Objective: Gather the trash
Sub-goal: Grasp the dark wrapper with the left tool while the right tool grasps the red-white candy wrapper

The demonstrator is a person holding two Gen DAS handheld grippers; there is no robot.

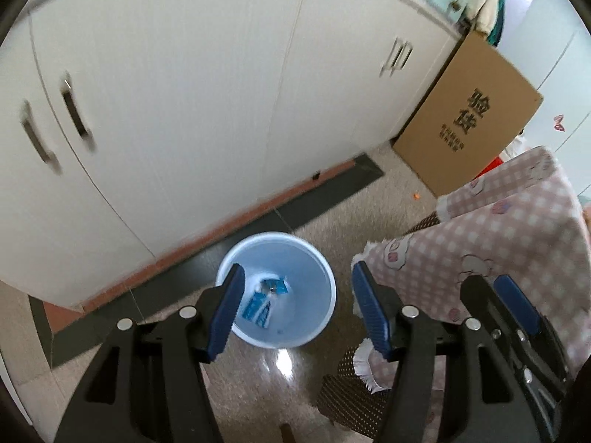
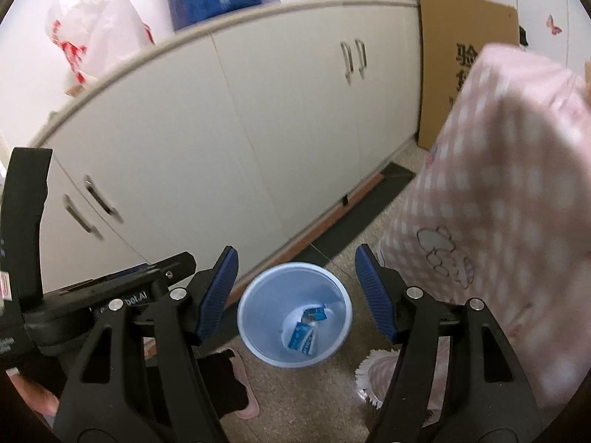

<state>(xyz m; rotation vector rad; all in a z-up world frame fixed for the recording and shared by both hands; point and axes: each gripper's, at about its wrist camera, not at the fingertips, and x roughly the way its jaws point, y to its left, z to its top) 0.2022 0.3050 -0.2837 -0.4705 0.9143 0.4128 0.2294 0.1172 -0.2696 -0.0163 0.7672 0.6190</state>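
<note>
We hold both the left hand-held gripper (image 1: 297, 310) and the right hand-held gripper (image 2: 295, 291) released and empty above the blue wastebasket (image 1: 317, 277), where blue wrappers (image 1: 264, 304) lie. At 3 o'clock the checked cloth (image 1: 517, 236) could snag a finger.

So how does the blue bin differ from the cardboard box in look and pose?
The blue bin is round, pale blue plastic and stands open-topped on the floor with blue wrappers inside; the cardboard box is flat-sided, brown, printed with black characters, and leans at the white cabinet's end. Both sit near that cabinet.
</note>
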